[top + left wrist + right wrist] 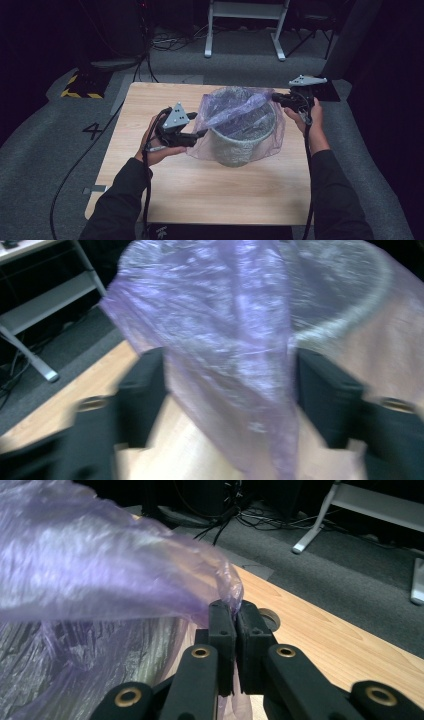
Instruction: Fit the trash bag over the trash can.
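1. While the person's two forearms come in from the near edge of the table (165,200), the left gripper (201,133) sits closer to the viewer than the right, just beside the near-left side of the bin (243,142).
2. Left gripper view: its two black jaws stand apart with a hanging fold of the purple bag (235,360) between them. Picture is blurred; the pads probably do not press the film yet, so I read this one as released around the fold, not gripping.
3. Key relation: the fold lies straight ahead of the left jaws and runs top to bottom between them, its long axis roughly upright in that view. Closing on it would call for little further reach, as I judge it.
4. Bin stands upright near the middle of the table, toward the far half, with the bag draped in and over its rim, loose skirt spilling onto the wood on the left side.
5. Farther off, the right gripper (276,98) holds at the bin's far-right rim. Right gripper view: jaws clenched together on a pinch of bag edge (227,587), film stretched away from it across the bin mouth.
6. Left hand is the nearer one to the slack part of the bag; the right is already anchored.
7. Count: one bin, one bag, two grippers, one table.
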### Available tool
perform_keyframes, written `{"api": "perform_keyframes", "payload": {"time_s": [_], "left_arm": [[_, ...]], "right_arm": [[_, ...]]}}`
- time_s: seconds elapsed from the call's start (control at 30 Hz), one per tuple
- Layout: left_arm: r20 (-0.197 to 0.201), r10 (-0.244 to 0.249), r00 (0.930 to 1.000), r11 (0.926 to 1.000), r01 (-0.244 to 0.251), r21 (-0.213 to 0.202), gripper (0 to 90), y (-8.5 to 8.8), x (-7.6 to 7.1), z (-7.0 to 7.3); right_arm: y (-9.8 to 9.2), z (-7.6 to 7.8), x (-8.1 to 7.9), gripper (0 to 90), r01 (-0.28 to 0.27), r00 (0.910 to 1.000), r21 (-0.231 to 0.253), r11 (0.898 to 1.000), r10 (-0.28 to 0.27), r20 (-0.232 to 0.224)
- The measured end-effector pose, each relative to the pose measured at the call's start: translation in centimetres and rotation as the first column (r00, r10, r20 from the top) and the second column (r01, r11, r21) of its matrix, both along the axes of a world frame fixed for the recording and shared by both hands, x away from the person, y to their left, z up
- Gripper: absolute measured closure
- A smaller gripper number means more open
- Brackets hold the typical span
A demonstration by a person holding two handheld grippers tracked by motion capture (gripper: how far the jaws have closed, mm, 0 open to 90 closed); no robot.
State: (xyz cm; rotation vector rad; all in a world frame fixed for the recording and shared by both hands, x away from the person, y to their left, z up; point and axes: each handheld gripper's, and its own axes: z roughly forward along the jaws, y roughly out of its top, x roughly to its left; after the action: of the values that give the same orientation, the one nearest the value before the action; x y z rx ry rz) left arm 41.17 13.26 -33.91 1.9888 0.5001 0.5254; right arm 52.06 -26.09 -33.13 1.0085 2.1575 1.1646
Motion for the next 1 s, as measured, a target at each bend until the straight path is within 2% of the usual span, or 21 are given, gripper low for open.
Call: {"api": "perform_keyframes", "payload": {"time_s": [0.03, 0.07, 0.1, 0.17, 0.23, 0.37, 0.47, 0.5, 0.57, 0.6, 0.7, 0.8, 0.83, 0.87, 0.9, 0.97, 1.0], "left_arm": [[-0.001, -0.01, 0.9999, 0.9999, 0.01, 0.004, 55.8, 0.0, 0.4, 0.1], [0.002, -0.015, 0.9999, 0.9998, 0.015, 0.015, 59.5, 0.0, 0.9, 0.3], [0.011, -0.004, 0.9999, 0.9998, 0.004, 0.02, 65.4, -0.1, 1.2, 0.3], [0.0, -0.022, 0.9998, 0.9994, 0.022, -0.029, 72.3, 0.0, 1.9, 0.6], [0.006, -0.007, 1.0, 0.9989, 0.007, -0.047, 80.6, 0.0, 2.3, 0.9], [0.005, 0.048, 0.9988, 0.9949, -0.048, -0.089, 88.4, 0.1, 3.5, 1.4], [-0.015, 0.09, 0.9958, 0.9904, -0.091, -0.104, 89.4, 0.2, 4.5, 1.4], [-0.035, 0.098, 0.9946, 0.9889, -0.101, -0.109, 89.4, 0.4, 5.0, 1.3], [-0.075, 0.128, 0.989, 0.9835, -0.136, -0.119, 89.5, 0.6, 6.0, 0.8], [-0.099, 0.154, 0.983, 0.9799, -0.165, -0.112, 89.6, 0.7, 6.6, 0.4], [-0.158, 0.19, 0.969, 0.9715, -0.209, -0.112, 89.6, 0.8, 8.1, -0.7], [-0.224, 0.213, 0.951, 0.9611, -0.245, -0.127, 89.6, 0.9, 9.7, -2.1], [-0.238, 0.211, 0.9481, 0.9596, -0.247, -0.134, 89.6, 0.9, 10.0, -2.4], [-0.263, 0.208, 0.9421, 0.9573, -0.251, -0.143, 89.5, 0.9, 10.6, -2.9], [-0.272, 0.22, 0.9369, 0.9546, -0.264, -0.138, 89.5, 0.8, 10.9, -3.3], [-0.287, 0.22, 0.9324, 0.9523, -0.269, -0.144, 89.5, 0.6, 11.5, -3.9], [-0.292, 0.227, 0.9293, 0.9522, -0.274, -0.134, 89.5, 0.4, 11.8, -4.3]], "right_arm": [[0.1, -0.1, 0.1, 86.9, -0.003, 1.0, -0.008, 1.0, 0.003, -0.001], [0.1, -0.3, 0.2, 86.9, -0.004, 1.0, -0.014, 1.0, 0.004, -0.002], [0.1, -0.5, 0.3, 87.0, -0.013, 0.9999, -0.01, 1.0, 0.013, -0.003], [0.2, -0.7, 0.4, 87.6, -0.012, 0.9999, -0.022, 1.0, 0.012, -0.004], [0.2, -0.9, 0.5, 88.0, -0.01, 0.9999, -0.027, 1.0, 0.01, -0.006], [-0.1, -1.1, 0.9, 88.8, 0.013, 0.9999, -0.027, 1.0, -0.013, -0.007], [-0.3, -1.4, 1.2, 89.1, 0.026, 0.9994, -0.033, 0.999, -0.027, -0.023], [-0.3, -1.6, 1.3, 89.2, 0.029, 0.9992, -0.034, 0.999, -0.03, -0.026], [-0.3, -2.0, 1.6, 89.4, 0.03, 0.9987, -0.039, 0.999, -0.032, -0.04], [-0.3, -2.1, 1.6, 89.5, 0.029, 0.9986, -0.042, 0.999, -0.031, -0.043], [0.0, -2.7, 1.9, 89.8, 0.019, 0.9977, -0.051, 0.999, -0.022, -0.064], [0.4, -3.3, 2.2, 89.9, 0.002, 0.9964, -0.055, 0.999, -0.006, -0.084], [0.5, -3.5, 2.3, 90.0, -0.004, 0.9958, -0.052, 0.999, -0.001, -0.092], [0.6, -3.6, 2.3, 90.0, -0.007, 0.995, -0.048, 0.999, 0.002, -0.1], [0.7, -3.8, 2.4, 89.9, -0.013, 0.9945, -0.045, 0.999, 0.008, -0.104], [0.8, -4.1, 2.6, 90.0, -0.018, 0.9927, -0.044, 0.999, 0.013, -0.12], [0.9, -4.2, 2.6, 90.0, -0.024, 0.9919, -0.042, 0.999, 0.018, -0.125]]}}
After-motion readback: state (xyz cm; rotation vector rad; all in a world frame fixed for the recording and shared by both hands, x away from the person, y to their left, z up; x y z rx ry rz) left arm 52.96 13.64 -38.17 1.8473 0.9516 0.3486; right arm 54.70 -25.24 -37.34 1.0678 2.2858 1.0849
